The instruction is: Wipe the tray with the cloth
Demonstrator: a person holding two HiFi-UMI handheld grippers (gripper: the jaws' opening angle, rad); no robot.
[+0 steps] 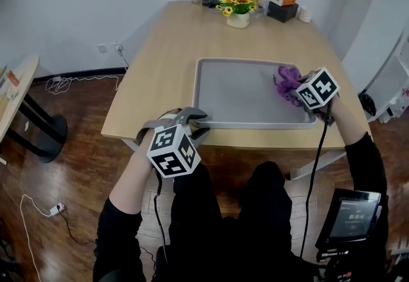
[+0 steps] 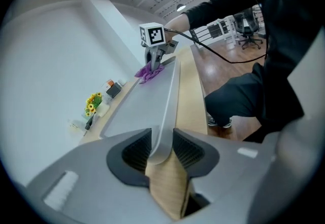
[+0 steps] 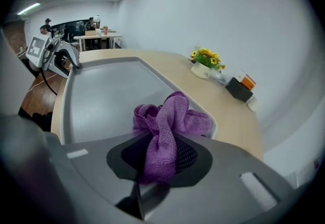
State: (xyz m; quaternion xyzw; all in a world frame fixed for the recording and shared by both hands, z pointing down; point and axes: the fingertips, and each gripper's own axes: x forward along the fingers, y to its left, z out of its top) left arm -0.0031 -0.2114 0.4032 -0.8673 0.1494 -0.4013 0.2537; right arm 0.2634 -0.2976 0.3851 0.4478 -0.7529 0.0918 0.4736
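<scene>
**Head view.** Grey tray (image 1: 236, 92) on the table (image 1: 166, 57), close to the near edge.

**Left gripper** (image 2: 162, 149): jaws clamped on the tray's rim at the 7 o'clock corner, one pad inside the rim and one outside.

**Right gripper** (image 3: 162, 153): jaws closed on the purple cloth (image 1: 287, 81). The cloth bunches out ahead of the pads and sits over the tray floor at the 3 o'clock side, just inside the rim.

**Flowers** (image 1: 238, 7): at the table's 12 o'clock end.
</scene>
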